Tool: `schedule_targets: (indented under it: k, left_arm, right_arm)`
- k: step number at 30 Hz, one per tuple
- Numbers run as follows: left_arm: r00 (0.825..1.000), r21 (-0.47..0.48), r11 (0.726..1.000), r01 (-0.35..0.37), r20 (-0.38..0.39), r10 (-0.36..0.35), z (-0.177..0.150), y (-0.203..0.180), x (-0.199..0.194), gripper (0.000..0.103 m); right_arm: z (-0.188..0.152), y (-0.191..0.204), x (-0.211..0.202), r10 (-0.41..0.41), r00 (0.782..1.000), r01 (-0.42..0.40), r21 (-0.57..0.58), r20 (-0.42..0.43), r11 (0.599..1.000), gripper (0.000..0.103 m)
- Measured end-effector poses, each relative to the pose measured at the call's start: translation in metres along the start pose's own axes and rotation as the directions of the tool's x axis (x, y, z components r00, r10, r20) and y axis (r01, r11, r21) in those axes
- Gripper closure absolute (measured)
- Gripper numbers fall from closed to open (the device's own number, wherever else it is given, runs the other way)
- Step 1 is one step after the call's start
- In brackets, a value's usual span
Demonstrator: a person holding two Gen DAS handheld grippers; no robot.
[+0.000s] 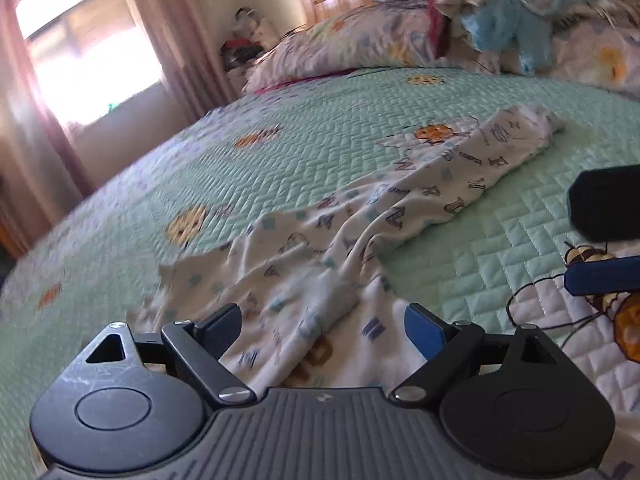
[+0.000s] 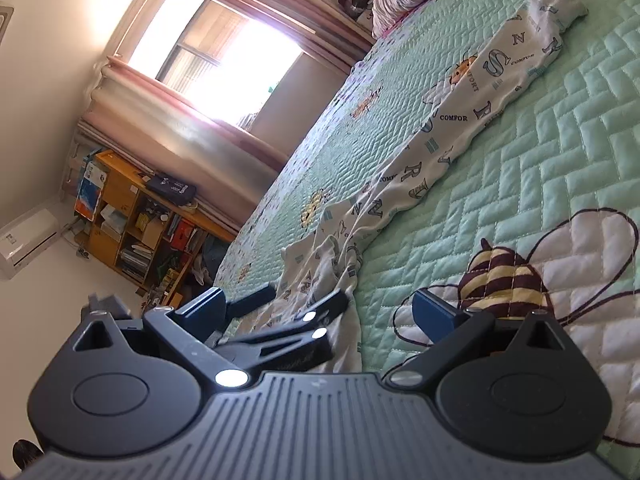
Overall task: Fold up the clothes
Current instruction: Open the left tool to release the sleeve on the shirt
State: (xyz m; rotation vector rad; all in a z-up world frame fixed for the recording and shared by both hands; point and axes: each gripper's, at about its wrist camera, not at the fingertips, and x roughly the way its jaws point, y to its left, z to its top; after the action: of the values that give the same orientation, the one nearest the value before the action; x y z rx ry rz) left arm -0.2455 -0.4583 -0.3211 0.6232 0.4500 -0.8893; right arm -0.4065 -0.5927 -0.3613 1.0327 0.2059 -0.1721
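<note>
On the bed [image 1: 280, 140], both claws, left [image 1: 324, 330] and right [image 2: 336, 314], gape; the left should pinch the pants [image 1: 360, 216] hem at 12 o'clock squarely

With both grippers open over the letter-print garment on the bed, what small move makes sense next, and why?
Probably the left gripper should ease down and close on the rumpled near end of the letter-print garment. Its jaws stand open with that bunched cloth lying loose between them, unpinched, while the far end lies long and fairly flat on the green quilt. The right gripper is open too, beside the garment.
</note>
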Motion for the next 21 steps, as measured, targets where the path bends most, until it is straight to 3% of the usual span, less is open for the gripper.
schedule_targets:
  k: [5, 9, 12, 16, 21]
  left_arm:
    - [1.0, -0.168, 0.986, 0.018, -0.016, -0.021, -0.017, 0.033, -0.037, 0.013]
    - [0.999, -0.36, 0.933, 0.02, -0.029, -0.033, -0.036, 0.065, -0.076, 0.003]
    - [0.993, -0.445, 0.893, -0.065, -0.118, 0.013, -0.053, 0.08, -0.1, 0.003]
    - [0.966, -0.508, 0.845, -0.169, -0.255, 0.04, -0.079, 0.092, -0.128, 0.002]
    - [0.952, -0.539, 0.812, -0.221, -0.299, 0.061, -0.107, 0.097, -0.166, 0.001]
  right_arm:
    - [0.0, 0.004, -0.002, 0.004, 1.0, -0.004, -0.028, 0.006, 1.0, 0.004]
    - [-0.008, 0.025, -0.003, -0.003, 1.0, 0.003, -0.148, 0.001, 0.989, 0.004]
    - [-0.02, 0.057, -0.002, -0.013, 0.999, 0.003, -0.246, -0.039, 0.969, 0.004]
    - [-0.049, 0.102, 0.003, -0.081, 0.99, 0.033, -0.381, -0.111, 0.924, 0.004]
    - [-0.082, 0.127, 0.005, -0.162, 0.966, 0.066, -0.411, -0.202, 0.909, 0.004]
